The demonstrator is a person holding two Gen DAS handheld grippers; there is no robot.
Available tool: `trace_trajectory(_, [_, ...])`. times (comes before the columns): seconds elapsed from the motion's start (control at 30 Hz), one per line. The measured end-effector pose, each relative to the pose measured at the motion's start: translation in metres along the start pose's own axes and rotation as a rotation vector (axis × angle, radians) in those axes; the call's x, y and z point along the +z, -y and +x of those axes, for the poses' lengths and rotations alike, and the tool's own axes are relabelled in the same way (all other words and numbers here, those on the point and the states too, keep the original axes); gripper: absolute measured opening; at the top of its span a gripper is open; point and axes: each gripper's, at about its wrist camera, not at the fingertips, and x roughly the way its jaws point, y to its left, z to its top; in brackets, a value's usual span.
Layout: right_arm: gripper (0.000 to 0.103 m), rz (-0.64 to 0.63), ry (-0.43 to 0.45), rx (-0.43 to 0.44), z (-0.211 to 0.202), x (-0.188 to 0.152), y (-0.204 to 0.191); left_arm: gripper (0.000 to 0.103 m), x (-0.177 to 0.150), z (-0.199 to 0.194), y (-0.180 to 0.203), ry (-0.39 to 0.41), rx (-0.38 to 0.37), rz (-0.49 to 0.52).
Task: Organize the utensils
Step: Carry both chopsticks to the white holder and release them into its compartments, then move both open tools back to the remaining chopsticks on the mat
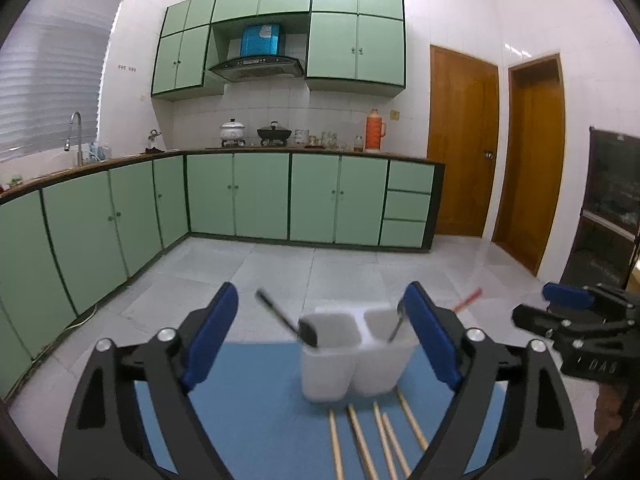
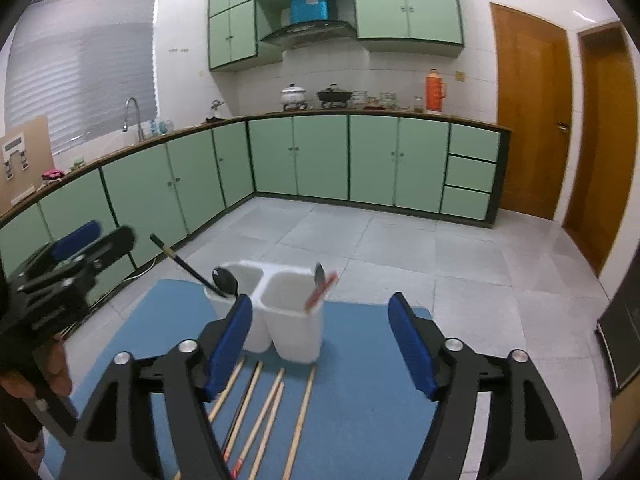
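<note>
A white two-compartment utensil holder [image 2: 280, 312] stands upright on a blue mat [image 2: 360, 380], toward the mat's far edge. In its left compartment a black ladle [image 2: 224, 280] leans out to the left, its dark handle pointing up and away over the rim. In the right compartment stand a metal spoon [image 2: 320, 273], bowl up, and a red chopstick [image 2: 322, 292] tilted to the right. Just in front of the holder, several wooden chopsticks [image 2: 276, 408] lie loose on the mat, roughly side by side and pointing toward the holder; one at the near end shows a red tip.

The right gripper [image 2: 320, 344] is held level above the near part of the mat, aimed at the holder, its blue-padded fingers [image 2: 412, 344] spread wide with nothing between them. The left gripper [image 1: 320, 336] is held likewise over the mat and faces the holder from slightly lower, so the holder sits framed between its fingers [image 1: 212, 340], which are also spread apart and touch nothing. Each gripper shows at the edge of the other's view, held off to the side.

Beyond the mat are a grey tiled floor [image 2: 400, 248], pale green cabinets [image 2: 320, 156] beneath a long worktop [image 2: 360, 111] carrying pots and an orange thermos [image 2: 435, 90], and wooden doors [image 2: 528, 112] on the right.
</note>
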Motion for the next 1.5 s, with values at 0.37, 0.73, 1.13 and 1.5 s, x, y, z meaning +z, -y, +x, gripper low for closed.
trace_trajectory(0.37, [0.092, 0.101, -0.085, -0.039, -0.025, -0.098, 0.001, 0.09, -0.083, -0.043, 0.002, -0.205, 0.049, 0.056])
trace_trajectory(0.73, [0.087, 0.089, -0.212, -0.062, -0.02, -0.173, -0.013, 0.09, -0.152, -0.059, -0.003, -0.373, 0.072, 0.063])
trace_trajectory(1.13, [0.035, 0.012, -0.317, -0.042, 0.002, -0.201, -0.032, 0.09, -0.185, -0.062, 0.0, -0.453, 0.053, 0.057])
trace_trajectory(1.5, [0.022, 0.018, -0.353, -0.053, 0.02, -0.208, -0.035, 0.082, -0.196, -0.05, 0.002, -0.499, 0.036, 0.023])
